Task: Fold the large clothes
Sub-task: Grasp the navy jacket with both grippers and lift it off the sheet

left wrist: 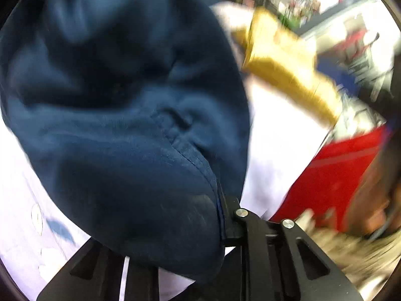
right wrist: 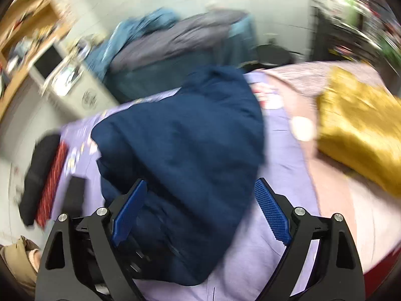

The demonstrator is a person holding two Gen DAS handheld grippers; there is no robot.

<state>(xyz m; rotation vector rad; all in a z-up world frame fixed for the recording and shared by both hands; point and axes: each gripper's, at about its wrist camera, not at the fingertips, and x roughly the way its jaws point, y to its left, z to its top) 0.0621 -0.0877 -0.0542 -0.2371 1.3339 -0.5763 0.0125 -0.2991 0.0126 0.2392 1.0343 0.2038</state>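
Fingers of the left gripper (left wrist: 221, 213) pinch the navy garment (right wrist: 180, 150) at its seamed edge; right gripper (right wrist: 200, 210) gapes, empty.
Soft, limp, bulky cloth, sagging beside the mustard pillow (right wrist: 361, 125); I'd take its hems.

Below me in the right wrist view lies a bed (right wrist: 283, 150) under a pale purple sheet (right wrist: 275, 225), with a pinkish blanket (right wrist: 338, 200) over its right side. A navy garment (right wrist: 180, 150) sits heaped on the sheet at the frame's centre. A mustard-yellow cloth (right wrist: 358, 130) rests on the blanket at right. At the left edge lies a black item with a red patterned strip (right wrist: 50, 175).
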